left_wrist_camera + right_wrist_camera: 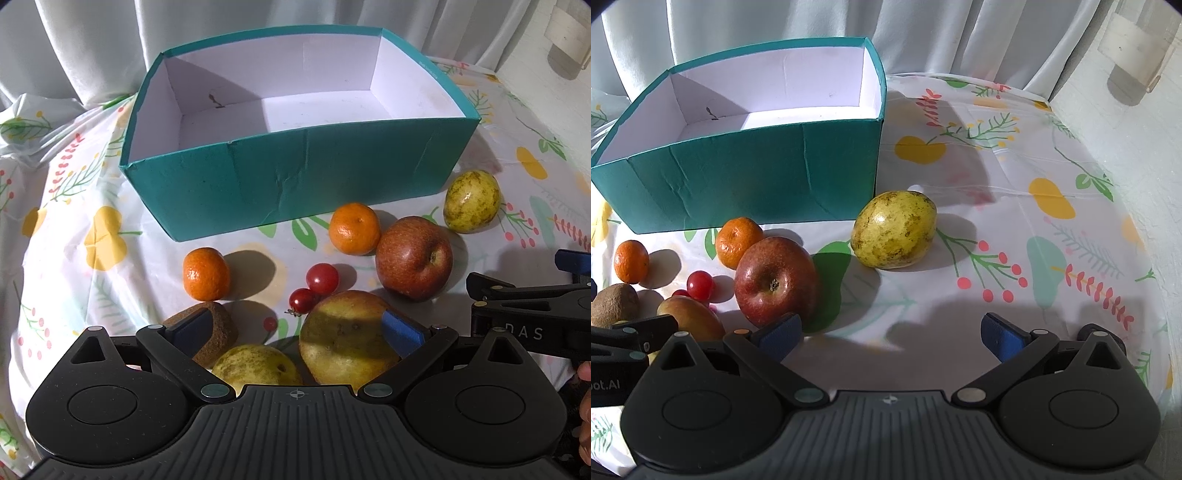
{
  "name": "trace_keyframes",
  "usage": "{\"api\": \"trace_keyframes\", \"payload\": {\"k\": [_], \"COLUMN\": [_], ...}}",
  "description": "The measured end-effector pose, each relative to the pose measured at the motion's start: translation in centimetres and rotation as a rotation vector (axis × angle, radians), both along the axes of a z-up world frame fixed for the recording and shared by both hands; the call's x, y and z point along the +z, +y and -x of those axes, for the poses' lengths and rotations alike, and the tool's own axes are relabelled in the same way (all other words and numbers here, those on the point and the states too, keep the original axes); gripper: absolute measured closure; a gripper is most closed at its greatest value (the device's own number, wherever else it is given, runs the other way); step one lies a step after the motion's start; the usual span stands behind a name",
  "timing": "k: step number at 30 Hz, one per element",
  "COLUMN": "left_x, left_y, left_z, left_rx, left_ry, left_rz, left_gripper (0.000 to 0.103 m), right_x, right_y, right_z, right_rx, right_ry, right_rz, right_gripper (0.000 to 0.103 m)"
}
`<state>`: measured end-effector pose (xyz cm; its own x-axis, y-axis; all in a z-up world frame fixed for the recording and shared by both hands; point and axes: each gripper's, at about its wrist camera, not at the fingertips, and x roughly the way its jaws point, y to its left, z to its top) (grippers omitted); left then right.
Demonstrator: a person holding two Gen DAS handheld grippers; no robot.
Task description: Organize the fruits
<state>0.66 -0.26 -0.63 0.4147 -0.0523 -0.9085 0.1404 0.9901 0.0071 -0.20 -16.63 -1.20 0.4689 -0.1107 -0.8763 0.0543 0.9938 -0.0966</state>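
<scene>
Left gripper point(295, 328): jaws were spread wide and held nothing; a yellow-green apple point(343, 336) sat between the blue pads point(402, 334), against the right one, with the kiwi point(218, 332) just behind the left pad.
Right gripper point(892, 332): jaws were spread wide over bare tablecloth point(1015, 184), gripping nothing; the red apple point(775, 282) lay just past its left pad at 10 o'clock.
Teal box point(295, 173): stood at 12 o'clock of the left wrist view, its white inside holding no fruit.
Fruits: all lay on the cloth in front of the box, two mandarins point(354, 229), two cherry tomatoes point(322, 278), and a speckled yellow fruit point(894, 234) at 12 o'clock of the right gripper.
</scene>
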Motion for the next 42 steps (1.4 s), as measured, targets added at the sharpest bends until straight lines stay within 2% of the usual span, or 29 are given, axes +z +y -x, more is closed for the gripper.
{"api": "trace_keyframes", "payload": {"k": [42], "left_x": [0.36], "left_y": [-0.70], "left_z": [0.18], "left_rx": [-0.041], "left_ry": [0.001], "left_rz": [0.021], "left_gripper": [0.002], "right_x": [0.59], "right_y": [-0.14], "right_z": [0.36], "right_rx": [0.001], "right_ry": [-0.011], "right_rz": [0.016], "right_gripper": [0.000]}}
